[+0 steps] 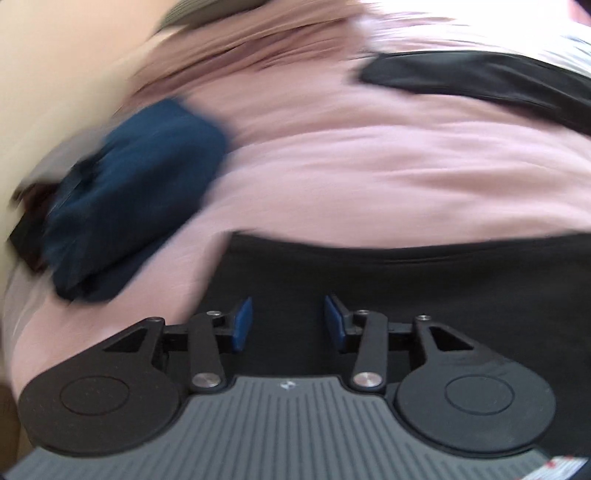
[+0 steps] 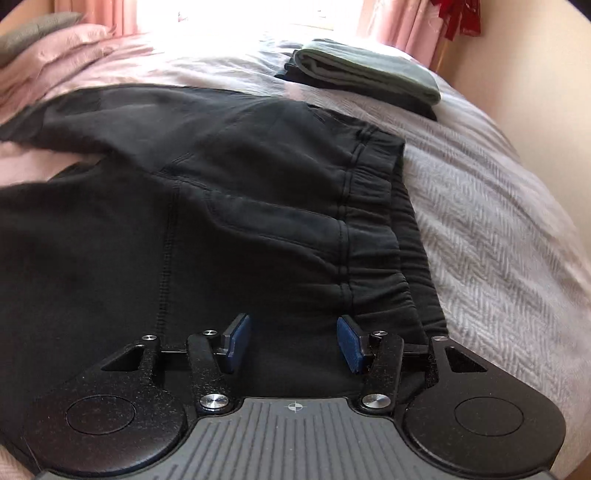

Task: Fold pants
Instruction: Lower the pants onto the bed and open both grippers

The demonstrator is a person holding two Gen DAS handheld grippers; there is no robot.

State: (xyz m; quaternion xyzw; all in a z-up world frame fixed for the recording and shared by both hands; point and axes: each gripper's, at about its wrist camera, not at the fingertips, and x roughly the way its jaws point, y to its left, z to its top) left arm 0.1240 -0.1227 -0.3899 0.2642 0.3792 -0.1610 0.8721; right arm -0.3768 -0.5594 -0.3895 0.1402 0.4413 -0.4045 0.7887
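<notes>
1. The black pants lie flat on the bed cover. The stretchy waistband is on the right side, and the legs run off to the left.
2. In the left wrist view the picture is blurry. One black pant leg lies right under the gripper, and the other leg lies farther away across the pink bed cover.
3. The left gripper has its two blue pads wide apart. Nothing is between them. It sits just over the near pant leg, close to the leg's far edge.
4. The right gripper also has its blue pads wide apart. It holds nothing. It sits over the top part of the pants, just beside the waistband.
5. A dark blue cloth lies bunched up on the bed, off to the left of the left gripper. It is too blurry to say what it is.
6. A pile of folded clothes sits at the far side of the bed, well apart from the pants. The top piece is grey-green, with darker pieces under it.
7. Pink curtains hang by a bright window behind the bed. Something red hangs in the top right corner.
8. Each gripper has a small round mark on its grey ridged body. There are no words or brand names that can be read.
</notes>
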